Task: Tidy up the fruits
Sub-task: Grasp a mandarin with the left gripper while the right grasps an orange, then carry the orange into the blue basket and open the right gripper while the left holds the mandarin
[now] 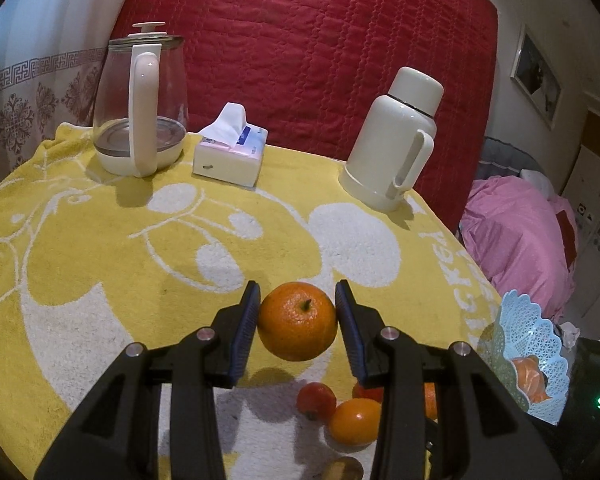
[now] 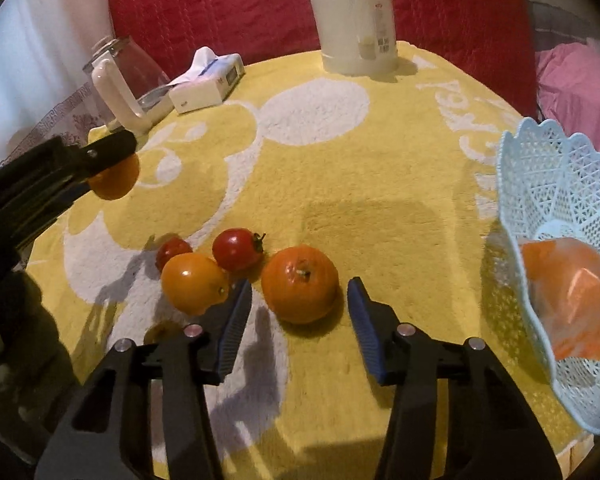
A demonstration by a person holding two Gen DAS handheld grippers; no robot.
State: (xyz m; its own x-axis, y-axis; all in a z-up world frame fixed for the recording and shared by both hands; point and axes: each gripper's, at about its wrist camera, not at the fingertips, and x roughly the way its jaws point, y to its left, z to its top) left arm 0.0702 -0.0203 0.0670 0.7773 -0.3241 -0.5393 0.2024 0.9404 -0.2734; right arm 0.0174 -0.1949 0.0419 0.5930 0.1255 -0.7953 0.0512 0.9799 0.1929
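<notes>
Yellow towel [image 2: 340, 168] covers the table, red quilt [image 1: 320, 40] behind. Left gripper [image 1: 297, 304] pinches a dimpled orange [image 1: 297, 320]; right gripper [image 2: 300, 300] gapes around another orange [image 2: 300, 283] mid-table.

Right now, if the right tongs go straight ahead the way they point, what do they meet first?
Most likely the large orange lying on the yellow towel, just ahead between the open right tongs; depth is uncertain.
</notes>
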